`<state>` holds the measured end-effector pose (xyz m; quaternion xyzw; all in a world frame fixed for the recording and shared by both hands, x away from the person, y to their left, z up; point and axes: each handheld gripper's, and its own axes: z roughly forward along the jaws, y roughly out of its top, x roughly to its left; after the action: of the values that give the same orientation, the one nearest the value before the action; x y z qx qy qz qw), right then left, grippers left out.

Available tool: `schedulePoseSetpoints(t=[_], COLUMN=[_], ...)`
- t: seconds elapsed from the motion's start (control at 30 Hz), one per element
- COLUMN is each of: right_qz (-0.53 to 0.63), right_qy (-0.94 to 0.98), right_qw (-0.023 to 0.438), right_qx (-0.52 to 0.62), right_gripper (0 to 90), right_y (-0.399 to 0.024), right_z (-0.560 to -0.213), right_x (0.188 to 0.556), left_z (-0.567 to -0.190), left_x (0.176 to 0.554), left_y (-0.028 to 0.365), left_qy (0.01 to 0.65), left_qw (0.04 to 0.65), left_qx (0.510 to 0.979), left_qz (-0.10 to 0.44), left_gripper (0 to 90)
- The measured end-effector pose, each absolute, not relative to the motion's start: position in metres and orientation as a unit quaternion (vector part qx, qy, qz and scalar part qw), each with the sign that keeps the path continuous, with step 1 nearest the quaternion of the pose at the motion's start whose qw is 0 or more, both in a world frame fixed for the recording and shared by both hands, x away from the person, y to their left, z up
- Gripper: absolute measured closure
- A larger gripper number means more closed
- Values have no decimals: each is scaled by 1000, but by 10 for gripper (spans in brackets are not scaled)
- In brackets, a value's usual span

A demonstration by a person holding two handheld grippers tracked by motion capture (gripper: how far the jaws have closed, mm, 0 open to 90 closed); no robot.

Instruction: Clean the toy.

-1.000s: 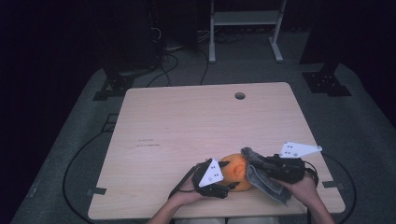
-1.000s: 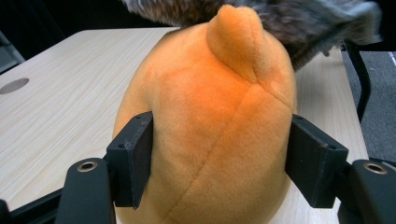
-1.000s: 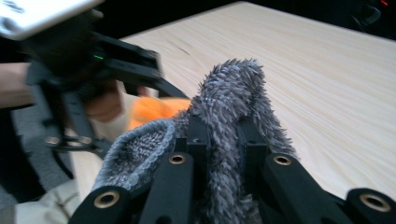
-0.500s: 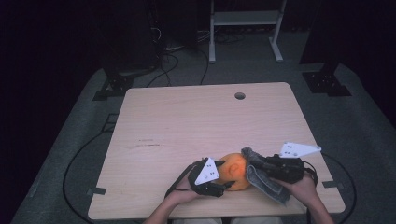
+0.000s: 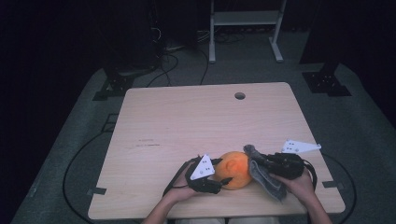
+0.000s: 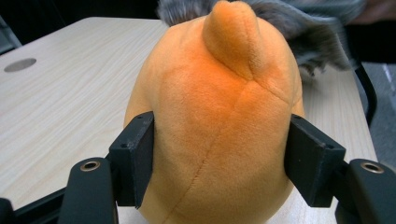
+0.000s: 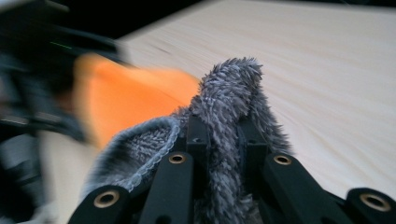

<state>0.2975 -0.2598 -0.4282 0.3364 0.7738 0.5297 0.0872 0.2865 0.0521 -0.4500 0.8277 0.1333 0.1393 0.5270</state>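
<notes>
A: What takes up most of the high view?

B: The table (image 5: 196, 126), a pale wood top in the middle of the frame, with a small round hole (image 5: 240, 95) near its far edge. Dark floor surrounds it, and a white stand (image 5: 243, 18) sits at the top of the frame.

A: And what lies on it?

B: An orange plush (image 5: 235, 169), low and right of centre, close to the near edge. In the left gripper view it rises up the middle of the frame, a seam running down it and a small nub at its top.

A: What holds it?

B: The left gripper (image 5: 219, 179), coming in from the lower middle. Its jaws press on the plush's two flanks, one pad on each side, as the left gripper view (image 6: 219, 154) shows.

A: And the other one?

B: The right gripper (image 5: 254, 161) is at the lower right, touching the plush's right side. Its jaws pinch a grey cloth (image 5: 266, 175), which hangs toward the near edge. In the right gripper view (image 7: 223, 140) the fuzzy cloth (image 7: 224, 98) stands up between the near-closed jaws, the plush a blur at the left.
</notes>
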Motion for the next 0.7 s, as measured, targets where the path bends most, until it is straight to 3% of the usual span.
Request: schedulePoseSetpoints(t=[0.07,0.23,0.43,0.63,0.7], right_qz=[497,560,495,570,538], right_qy=[779,766,782,761,779], right_qw=[99,79,96,83,92], right_qx=[369,306,367,300,309], right_gripper=[783,782,784,783,783], right_y=[-268,-255,-265,-253,-247], right_z=[-435,-415,-437,-411,-426], right_x=[300,287,300,283,289], left_z=[-450,-450,-452,-452,-452], left_x=[287,288,288,289,290], left_y=[55,56,57,55,55], left_qy=[131,128,132,135,140], left_qw=[525,525,525,529,527], left_qx=[830,831,829,826,827], left_qz=[138,136,140,139,139], left_gripper=[322,321,321,322,333])
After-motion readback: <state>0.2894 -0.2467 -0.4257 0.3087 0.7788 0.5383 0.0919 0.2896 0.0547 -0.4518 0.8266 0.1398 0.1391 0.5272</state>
